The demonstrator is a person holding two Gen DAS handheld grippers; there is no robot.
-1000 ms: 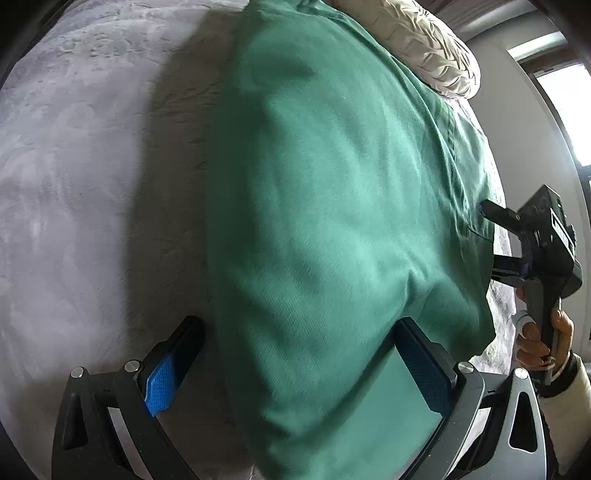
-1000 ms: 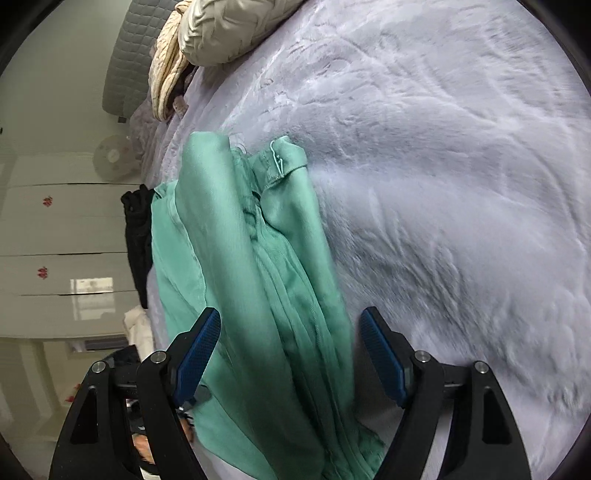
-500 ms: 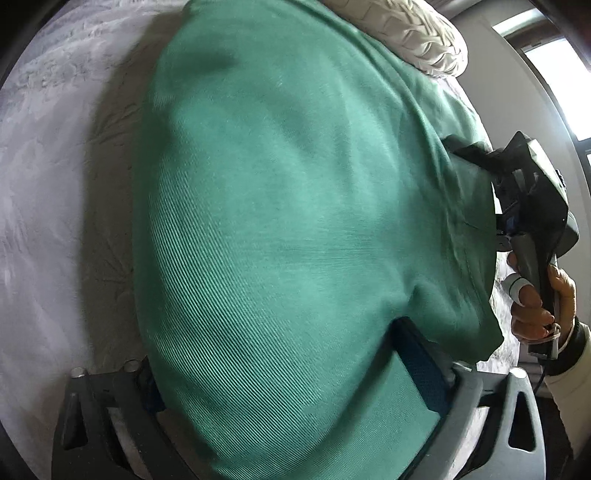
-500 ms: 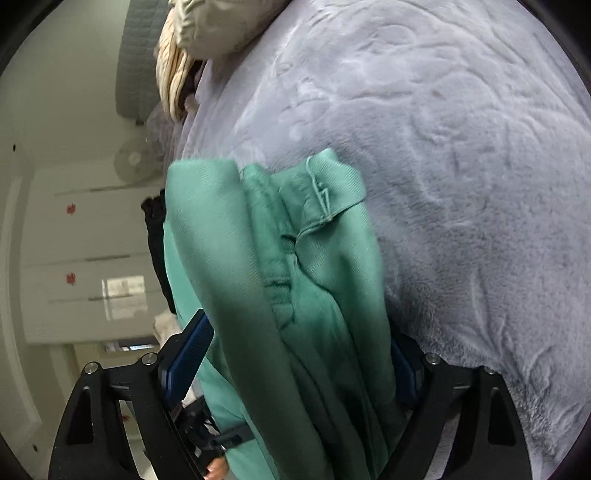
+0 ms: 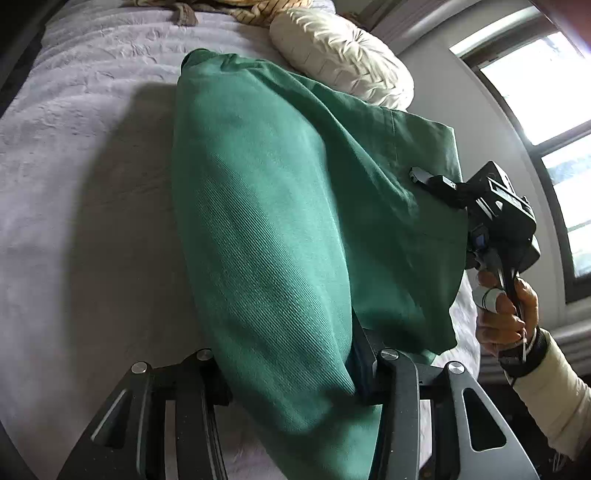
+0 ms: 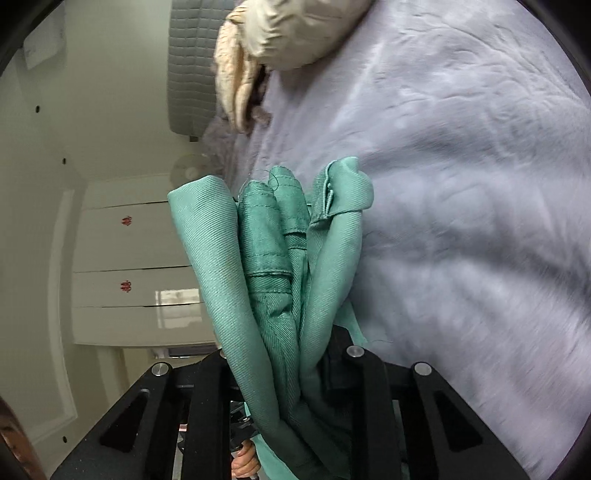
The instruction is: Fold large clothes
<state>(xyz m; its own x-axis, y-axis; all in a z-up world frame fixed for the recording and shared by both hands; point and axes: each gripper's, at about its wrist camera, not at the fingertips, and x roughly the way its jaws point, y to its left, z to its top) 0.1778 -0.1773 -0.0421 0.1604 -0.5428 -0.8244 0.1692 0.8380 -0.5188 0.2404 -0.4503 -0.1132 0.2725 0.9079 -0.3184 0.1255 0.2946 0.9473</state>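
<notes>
A large green garment (image 5: 280,206) hangs stretched above a pale lilac bedspread (image 5: 81,184). My left gripper (image 5: 291,376) is shut on one bunched edge of it at the bottom of the left wrist view. My right gripper (image 6: 284,365) is shut on a thick bundle of green folds (image 6: 273,266), with a hem and belt loop sticking out past the fingers. In the left wrist view the right gripper's body (image 5: 495,218) shows at the garment's far right edge, held by a hand.
A cream quilted jacket (image 5: 340,62) lies at the head of the bed, also in the right wrist view (image 6: 280,33). A window (image 5: 546,110) is to the right. White cupboard doors (image 6: 129,266) and a fan stand beyond the bed's edge.
Both grippers have closed on the green garment, which was lying between open jaws a second ago. The cloth is now lifted off the bedspread and stretched between them.
</notes>
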